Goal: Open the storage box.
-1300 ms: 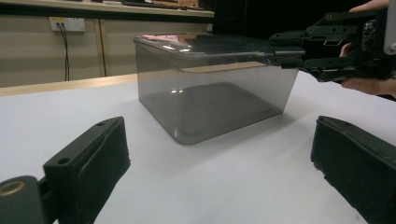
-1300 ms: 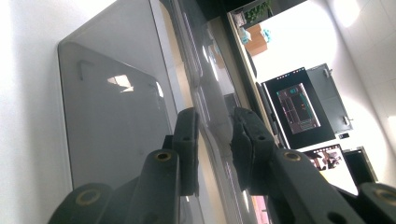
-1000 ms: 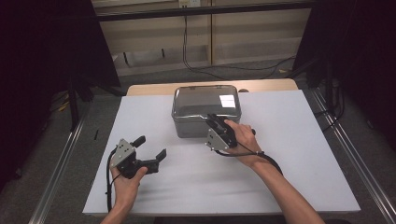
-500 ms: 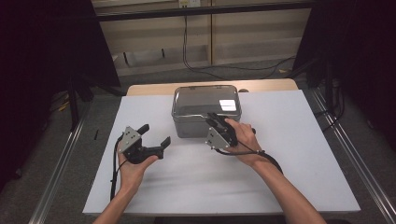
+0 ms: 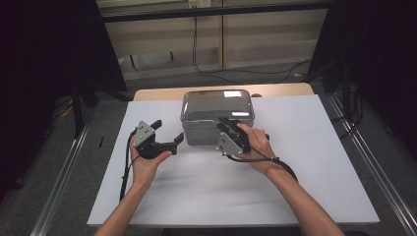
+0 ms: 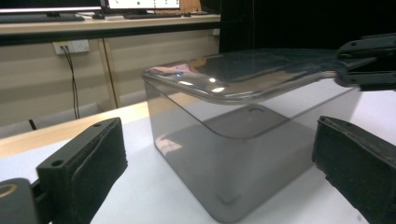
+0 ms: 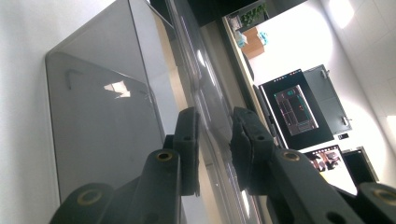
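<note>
High view: the grey box (image 5: 218, 117) sits mid-counter (image 5: 314, 162); left gripper (image 5: 164, 134) beside it, fingers wide and empty; right gripper view: the right gripper (image 7: 212, 140) is apparently clamped on the lid rim (image 7: 205, 105), so next the left must brace the box

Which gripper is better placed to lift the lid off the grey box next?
The right gripper: its jaws are shut on the lid at the near rim of the grey box. The left gripper is open, apart from the box's left side, better placed to steady the box.
</note>
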Motion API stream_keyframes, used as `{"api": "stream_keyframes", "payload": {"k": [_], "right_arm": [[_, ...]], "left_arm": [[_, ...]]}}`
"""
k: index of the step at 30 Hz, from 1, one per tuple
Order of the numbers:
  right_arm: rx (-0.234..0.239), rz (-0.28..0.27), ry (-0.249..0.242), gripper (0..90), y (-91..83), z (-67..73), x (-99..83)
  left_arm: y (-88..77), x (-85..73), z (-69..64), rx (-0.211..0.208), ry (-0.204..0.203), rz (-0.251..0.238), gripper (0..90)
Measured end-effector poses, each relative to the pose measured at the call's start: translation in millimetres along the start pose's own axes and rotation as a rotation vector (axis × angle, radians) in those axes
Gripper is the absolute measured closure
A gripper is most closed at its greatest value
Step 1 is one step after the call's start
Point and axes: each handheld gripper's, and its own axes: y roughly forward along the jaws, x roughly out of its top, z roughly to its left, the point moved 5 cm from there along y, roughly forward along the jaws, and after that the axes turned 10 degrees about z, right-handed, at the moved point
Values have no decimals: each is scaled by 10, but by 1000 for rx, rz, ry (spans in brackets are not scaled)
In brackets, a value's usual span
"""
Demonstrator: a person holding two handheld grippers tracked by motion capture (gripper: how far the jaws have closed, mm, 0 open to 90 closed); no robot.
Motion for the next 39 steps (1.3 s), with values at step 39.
{"api": "stream_keyframes", "payload": {"k": [39], "right_arm": [[1, -4, 55, 657, 43, -52, 7]], "left_arm": [[498, 160, 101, 43, 71, 18, 145]]}}
